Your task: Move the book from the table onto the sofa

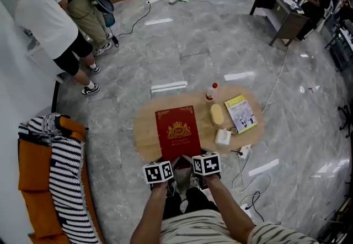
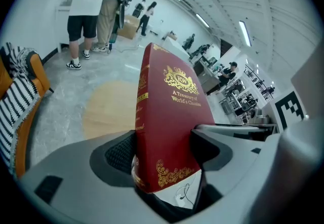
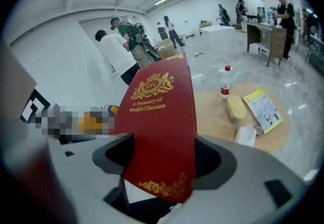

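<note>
Left gripper (image 2: pixel 167 154) and right gripper (image 3: pixel 162 162), grey moulded jaws with textured black pads, were both clamped on the near edge of the book (image 1: pixel 177 131). Book: rigid rectangular red hardcover, gold-embossed crest and corner scrolls, held over the round pale-wood table (image 1: pixel 146 127). Orange sofa (image 1: pixel 33 182) with striped throw (image 1: pixel 66 176) stood well apart, to the left.

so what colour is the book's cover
Dark red book cover with gold ornament and lettering, clearest in the right gripper view.
</note>
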`<state>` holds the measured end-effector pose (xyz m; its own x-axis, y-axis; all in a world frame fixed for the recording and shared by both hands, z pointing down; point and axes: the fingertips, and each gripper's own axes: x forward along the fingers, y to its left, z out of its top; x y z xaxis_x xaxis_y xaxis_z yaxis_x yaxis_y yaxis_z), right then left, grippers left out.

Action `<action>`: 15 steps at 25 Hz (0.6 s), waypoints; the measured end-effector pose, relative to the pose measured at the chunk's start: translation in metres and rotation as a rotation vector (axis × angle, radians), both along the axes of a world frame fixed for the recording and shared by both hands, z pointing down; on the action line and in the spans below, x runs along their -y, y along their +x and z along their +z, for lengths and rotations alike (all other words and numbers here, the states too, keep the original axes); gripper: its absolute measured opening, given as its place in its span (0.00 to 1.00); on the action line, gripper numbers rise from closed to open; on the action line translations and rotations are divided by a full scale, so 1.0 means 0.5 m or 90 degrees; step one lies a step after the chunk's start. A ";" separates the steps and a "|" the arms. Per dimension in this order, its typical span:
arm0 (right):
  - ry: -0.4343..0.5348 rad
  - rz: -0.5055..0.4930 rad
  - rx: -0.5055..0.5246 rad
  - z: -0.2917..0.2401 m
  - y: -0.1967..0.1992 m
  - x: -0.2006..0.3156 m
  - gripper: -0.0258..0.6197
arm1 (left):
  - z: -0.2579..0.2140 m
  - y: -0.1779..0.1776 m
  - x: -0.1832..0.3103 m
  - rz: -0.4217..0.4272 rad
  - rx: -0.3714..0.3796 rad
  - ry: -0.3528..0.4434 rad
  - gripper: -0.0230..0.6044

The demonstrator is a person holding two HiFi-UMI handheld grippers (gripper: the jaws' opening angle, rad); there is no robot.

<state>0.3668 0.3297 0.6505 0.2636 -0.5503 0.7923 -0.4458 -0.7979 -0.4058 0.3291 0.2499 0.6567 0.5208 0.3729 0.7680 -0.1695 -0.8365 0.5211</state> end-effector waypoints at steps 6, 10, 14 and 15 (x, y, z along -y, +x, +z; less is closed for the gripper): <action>-0.009 -0.004 -0.013 -0.078 -0.019 0.002 0.60 | -0.074 -0.020 0.002 0.000 -0.004 -0.001 0.59; -0.007 -0.010 -0.024 -0.121 -0.015 0.019 0.60 | -0.111 -0.020 0.017 -0.006 -0.017 0.001 0.59; 0.000 -0.016 -0.040 -0.151 -0.015 0.049 0.60 | -0.139 -0.022 0.044 -0.015 -0.031 0.001 0.59; 0.001 -0.018 -0.043 -0.160 -0.017 0.051 0.60 | -0.148 -0.024 0.046 -0.017 -0.034 0.002 0.59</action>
